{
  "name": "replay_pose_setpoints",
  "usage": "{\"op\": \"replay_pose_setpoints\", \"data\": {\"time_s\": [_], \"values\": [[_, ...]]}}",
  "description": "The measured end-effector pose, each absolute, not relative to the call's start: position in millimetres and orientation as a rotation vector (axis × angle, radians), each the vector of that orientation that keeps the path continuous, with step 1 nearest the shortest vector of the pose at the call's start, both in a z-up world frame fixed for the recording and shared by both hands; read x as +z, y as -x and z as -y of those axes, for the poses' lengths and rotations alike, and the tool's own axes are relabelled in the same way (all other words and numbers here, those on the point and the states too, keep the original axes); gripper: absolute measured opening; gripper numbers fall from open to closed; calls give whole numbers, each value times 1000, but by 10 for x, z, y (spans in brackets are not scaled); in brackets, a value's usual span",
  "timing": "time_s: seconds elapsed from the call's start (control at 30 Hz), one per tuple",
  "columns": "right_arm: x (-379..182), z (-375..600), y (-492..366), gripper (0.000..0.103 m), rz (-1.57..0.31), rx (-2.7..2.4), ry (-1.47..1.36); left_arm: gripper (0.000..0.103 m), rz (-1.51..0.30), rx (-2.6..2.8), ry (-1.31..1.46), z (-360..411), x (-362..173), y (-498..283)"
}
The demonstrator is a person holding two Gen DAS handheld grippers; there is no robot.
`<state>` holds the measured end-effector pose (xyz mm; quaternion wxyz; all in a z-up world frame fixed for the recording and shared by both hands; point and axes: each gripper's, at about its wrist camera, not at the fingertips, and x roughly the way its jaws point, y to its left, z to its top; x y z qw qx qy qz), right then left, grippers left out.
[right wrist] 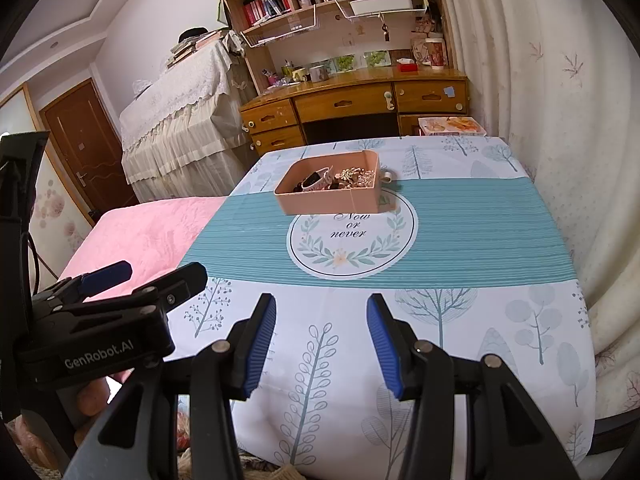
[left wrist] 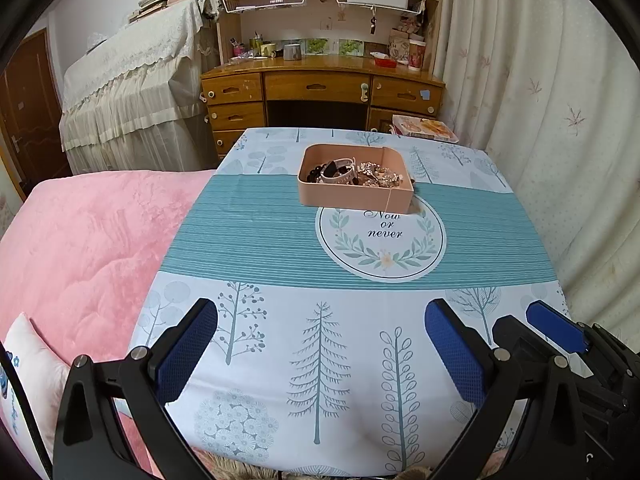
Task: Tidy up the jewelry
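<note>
A pink rectangular tray stands on the table past its middle, just behind the round "Now or never" print. It holds a heap of jewelry: a pale watch strap, dark beads and sparkly gold pieces. A small pale ring-like item lies on the cloth by the tray's right side. My left gripper is open and empty over the table's near edge. My right gripper is open and empty, also near the front edge. Each gripper shows in the other's view.
The table carries a blue and white tree-print cloth. A bed with a pink blanket borders it on the left. A curtain hangs on the right. A wooden desk with shelves stands behind.
</note>
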<state>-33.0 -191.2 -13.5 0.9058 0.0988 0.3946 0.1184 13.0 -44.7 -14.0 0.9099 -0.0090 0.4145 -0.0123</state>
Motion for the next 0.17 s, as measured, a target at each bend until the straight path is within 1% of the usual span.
{"op": "replay_pose_setpoints", "data": {"time_s": [0.17], "values": [[-140,1899,335,48,-818,245,-205,102,-865,-27,21,458,-131,-166]]}}
